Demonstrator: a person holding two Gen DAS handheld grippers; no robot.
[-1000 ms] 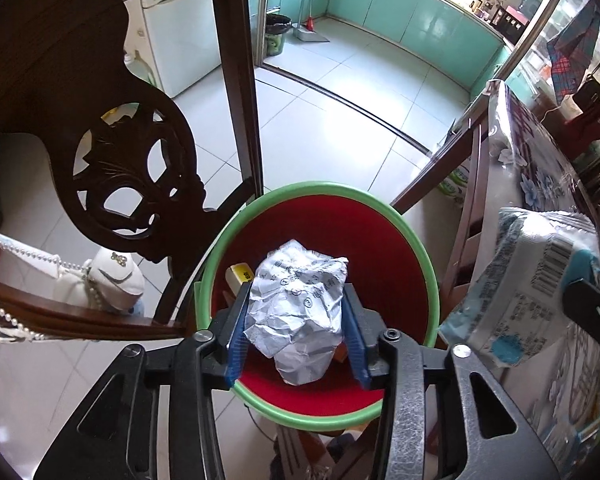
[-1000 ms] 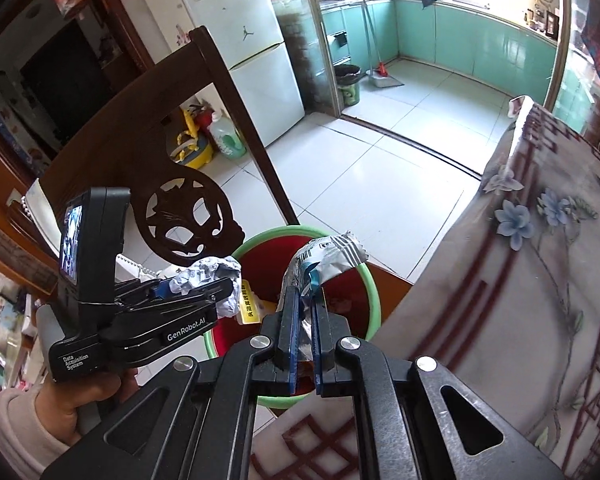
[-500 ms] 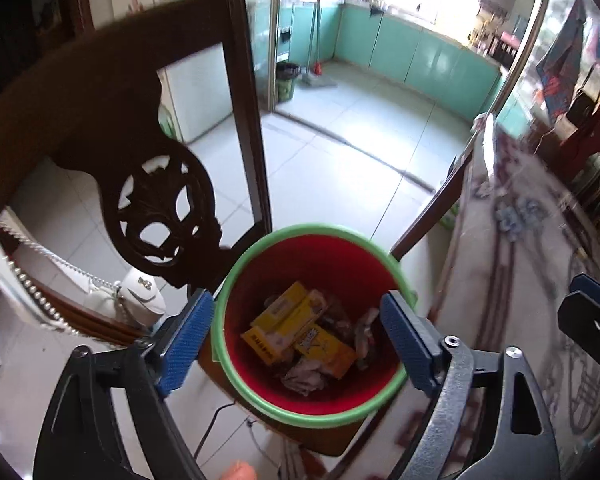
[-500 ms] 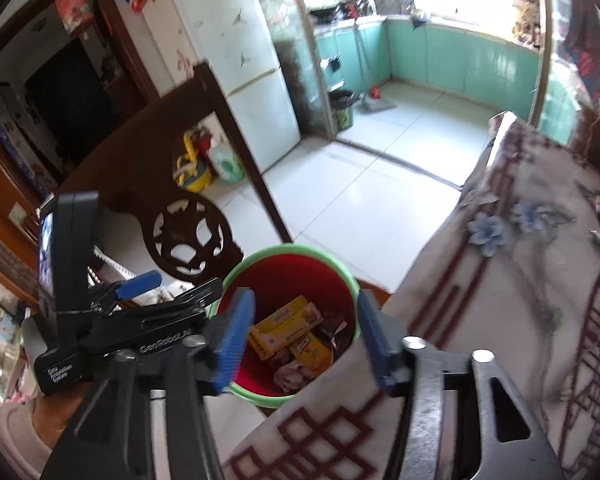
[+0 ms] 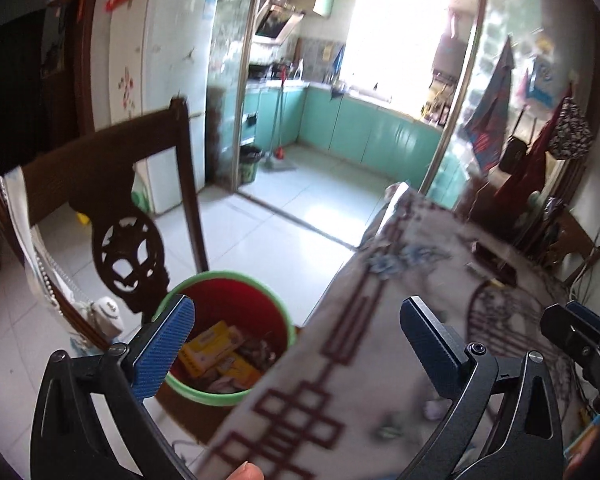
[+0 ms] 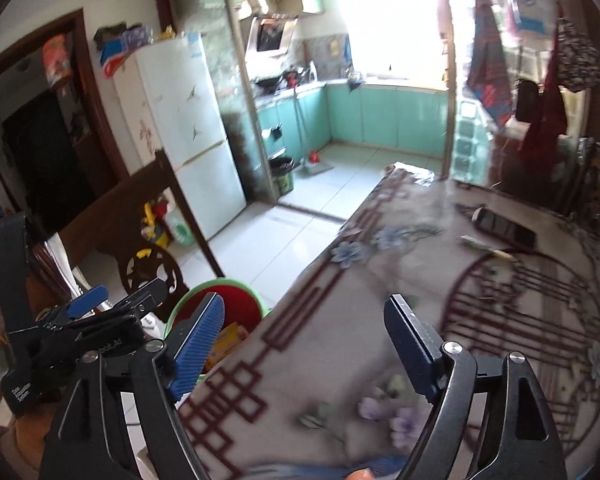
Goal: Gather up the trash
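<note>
A red bin with a green rim (image 5: pixel 236 280) stands on the floor beside the table, holding yellow boxes (image 5: pixel 212 346) and crumpled wrappers. It also shows in the right wrist view (image 6: pixel 224 286). My left gripper (image 5: pixel 296 340) is open and empty, raised above the bin and the table edge. My right gripper (image 6: pixel 304 340) is open and empty over the tablecloth. The left gripper body (image 6: pixel 80 328) shows at the left of the right wrist view. A small scrap (image 6: pixel 500 254) lies far across the table.
A dark carved wooden chair (image 5: pixel 128 240) stands left of the bin. The table has a flowered cloth (image 6: pixel 400 280) with a dark phone-like object (image 6: pixel 504 226) at its far side. A white fridge (image 6: pixel 188 132) and a kitchen doorway lie beyond the tiled floor.
Both grippers opened and dropped the crumpled foil wrapper and the snack bag into the bin. Both have since lifted and swung right, towards the table.
</note>
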